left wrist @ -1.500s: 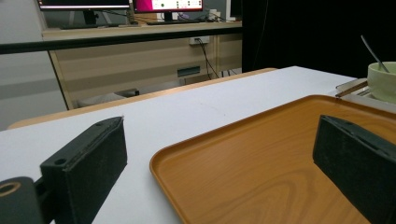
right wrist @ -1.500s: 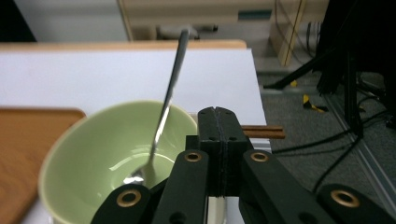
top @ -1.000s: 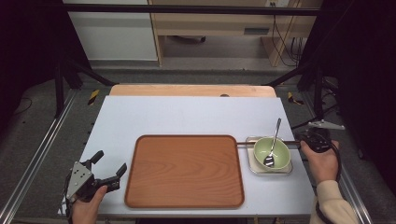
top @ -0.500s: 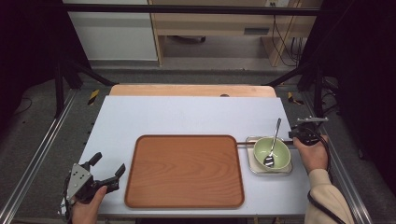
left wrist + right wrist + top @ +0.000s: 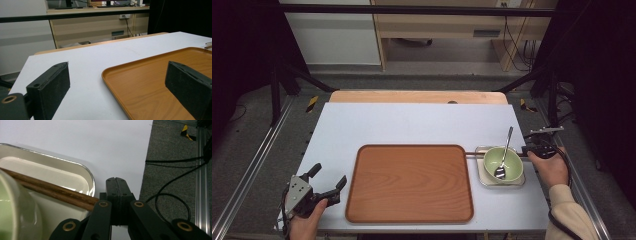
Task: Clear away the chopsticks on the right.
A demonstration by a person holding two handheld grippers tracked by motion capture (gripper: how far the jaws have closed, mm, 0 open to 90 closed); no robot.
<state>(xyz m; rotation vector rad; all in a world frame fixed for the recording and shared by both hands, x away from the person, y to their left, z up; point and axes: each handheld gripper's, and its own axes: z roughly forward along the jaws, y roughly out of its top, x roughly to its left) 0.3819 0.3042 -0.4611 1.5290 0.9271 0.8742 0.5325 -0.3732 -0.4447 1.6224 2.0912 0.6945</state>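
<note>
A green bowl [image 5: 511, 162] stands on a small white metal-rimmed dish [image 5: 517, 182] at the table's right, with a metal spoon [image 5: 506, 148] leaning in it. Brown chopsticks [image 5: 471, 153] lie across the dish behind the bowl. My right gripper [image 5: 527, 149] sits just right of the dish, shut, its jaws pressed together with nothing between them. In the right gripper view the chopsticks [image 5: 50, 190] end beside the right gripper [image 5: 116, 181], next to the bowl [image 5: 15, 215] and dish [image 5: 75, 168]. My left gripper [image 5: 329, 175] is open at the front left.
A large wooden tray [image 5: 412, 185] lies bare in the middle of the white table [image 5: 412, 122]; its near left corner [image 5: 155, 82] sits between the jaws of the left gripper [image 5: 118, 75]. Cables and a metal rail run along the floor right of the table.
My right gripper has moved left, from beyond the table's right edge to the right rim of the small dish. The left gripper has stayed where it was.
</note>
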